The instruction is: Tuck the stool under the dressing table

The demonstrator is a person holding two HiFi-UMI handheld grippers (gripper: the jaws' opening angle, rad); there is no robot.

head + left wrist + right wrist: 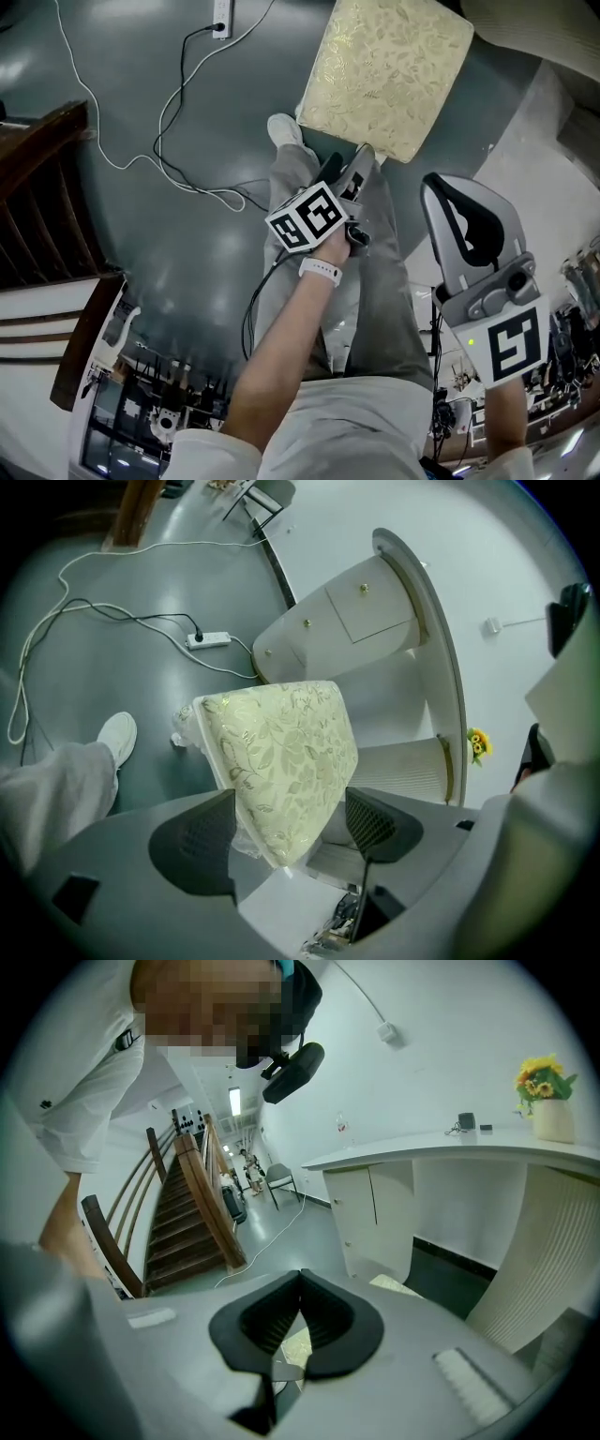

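**On the grey floor: stool in front of the table, left tongs wide, right tongs closed**

From the head view, the stool with its cream, leaf-patterned cushion stands on the grey floor, just past the person's white shoe. The left gripper points at the cushion's near corner. The right gripper hangs well apart from the stool, off to the right. A white cable loops across the floor.

Along the left gripper view, the left gripper has its jaws spread wide. The stool shows its corner between them, but neither pad presses on it. The stool sits in front of the white dressing table — not under its top.

Through the right gripper view, the right gripper has its jaw tips meeting, with nothing gripped. The dressing table curves away on the right, and a wooden staircase rises on the left.
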